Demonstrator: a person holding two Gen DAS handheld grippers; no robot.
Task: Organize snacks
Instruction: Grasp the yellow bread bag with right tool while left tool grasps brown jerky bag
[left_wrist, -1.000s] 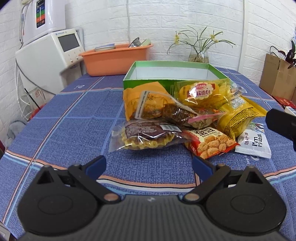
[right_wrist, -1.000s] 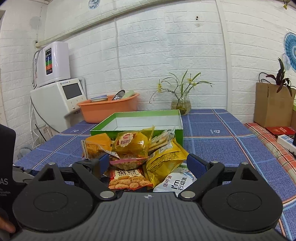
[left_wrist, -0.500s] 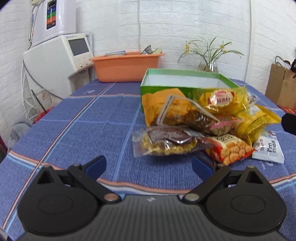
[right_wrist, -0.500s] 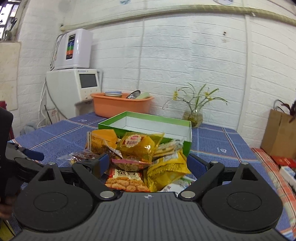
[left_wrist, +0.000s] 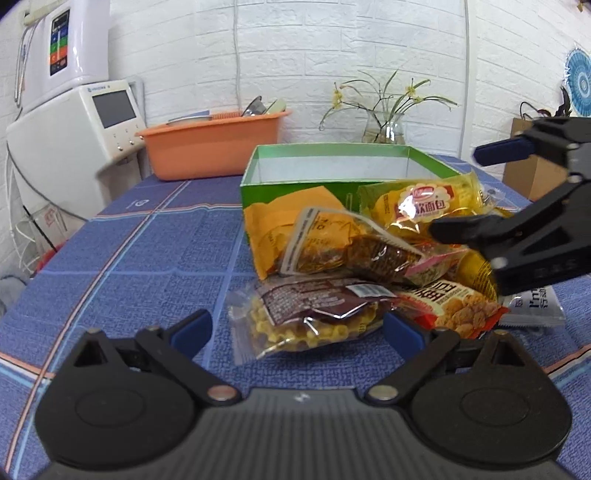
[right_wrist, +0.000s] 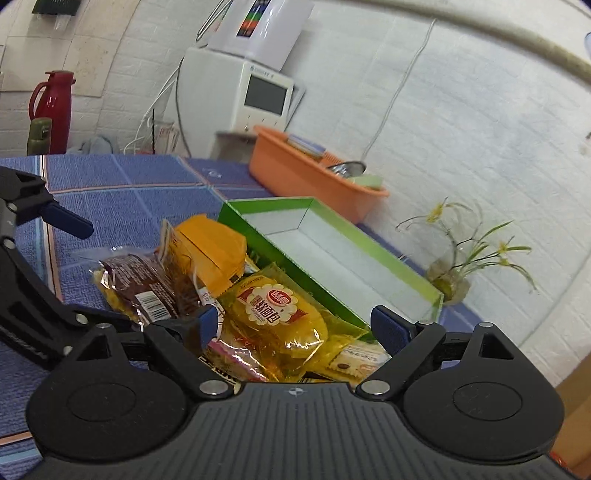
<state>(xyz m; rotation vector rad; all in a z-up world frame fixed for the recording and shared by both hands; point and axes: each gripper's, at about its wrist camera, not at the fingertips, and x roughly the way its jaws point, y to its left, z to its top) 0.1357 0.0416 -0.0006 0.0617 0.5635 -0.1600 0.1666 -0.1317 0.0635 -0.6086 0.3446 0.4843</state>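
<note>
The right tool (right_wrist: 295, 326) has swung over the yellow bread packet (right_wrist: 280, 314).

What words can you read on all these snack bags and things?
"软面包" on the yellow bread bag.
"I'm" on the white sachet; the characters beside it are too blurred to read.
Large characters on the red-orange puff bag are upside down and cannot be read.
Fine print on the brown-label bag and on the clear date bag is too small.
The logo on the white machine is too small.
</note>
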